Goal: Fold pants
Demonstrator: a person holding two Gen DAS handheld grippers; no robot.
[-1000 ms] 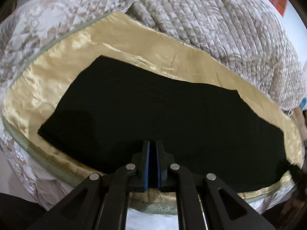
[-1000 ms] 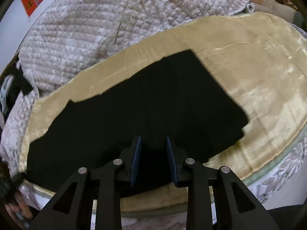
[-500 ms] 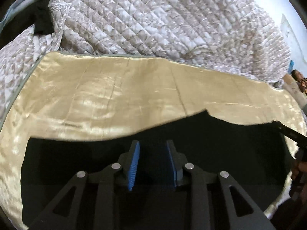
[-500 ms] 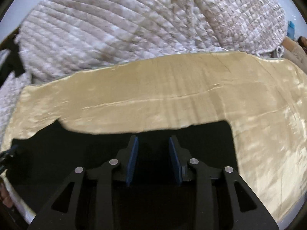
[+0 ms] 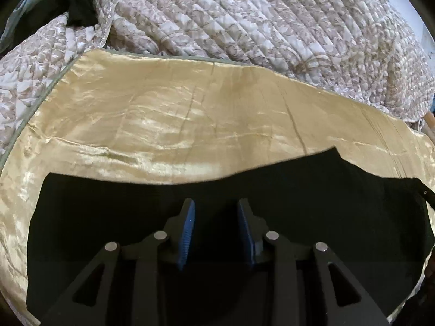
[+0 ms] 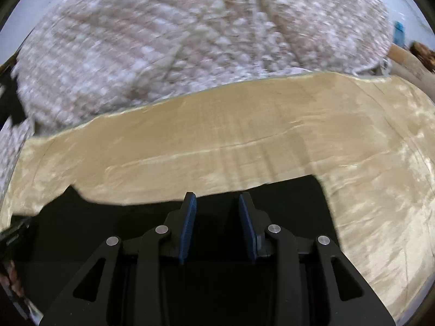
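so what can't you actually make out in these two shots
- Near edge of the black pants, left wrist view: covered by the left tool and its linkage.
- Same near edge, right wrist view: behind the right tool and cut by the frame.
- Quilted blanket, right wrist view: its pattern is lost to motion blur.
- Contact: both tools are open over the pants, but touching or hovering cannot be told.

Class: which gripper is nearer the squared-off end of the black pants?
Right. The right gripper hovers, jaws open, close beside the squared end of the black pants; the left gripper sits farther along, by the notch.
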